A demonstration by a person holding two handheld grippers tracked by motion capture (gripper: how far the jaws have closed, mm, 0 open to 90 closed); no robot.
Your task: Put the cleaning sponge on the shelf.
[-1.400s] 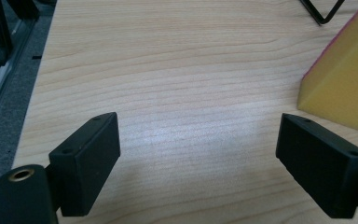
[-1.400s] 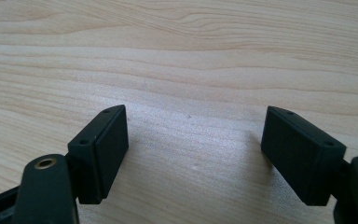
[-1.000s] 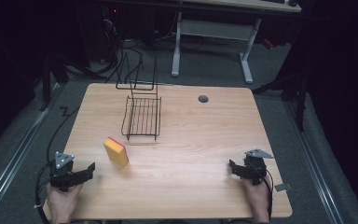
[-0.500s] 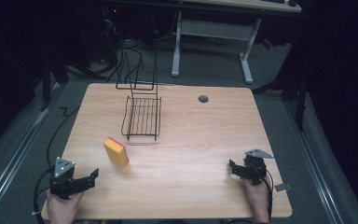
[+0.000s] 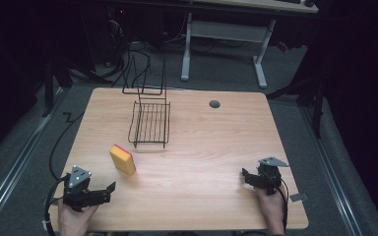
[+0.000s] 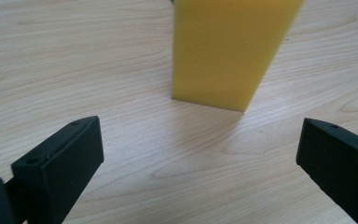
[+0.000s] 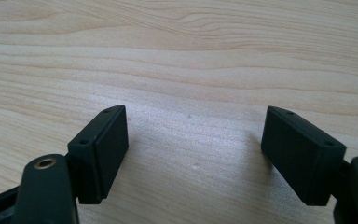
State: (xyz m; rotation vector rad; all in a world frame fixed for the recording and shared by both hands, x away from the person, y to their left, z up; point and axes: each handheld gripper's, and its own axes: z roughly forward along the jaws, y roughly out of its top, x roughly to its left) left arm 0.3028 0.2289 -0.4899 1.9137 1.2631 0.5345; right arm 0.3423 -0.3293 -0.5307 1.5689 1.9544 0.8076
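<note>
Since the earlier frame my left gripper (image 5: 109, 189) had swung round to face the upright yellow foam sponge with a pink edge (image 5: 122, 160), jaws spread wide and holding nothing. Sponge stood on the light wooden table (image 5: 202, 147), just in front of the black wire rack (image 5: 150, 124) and close ahead of the left jaws. My right gripper (image 5: 246, 177) had not shifted: well to the right of the sponge, near the table's front edge, jaws parted over bare wood.
</note>
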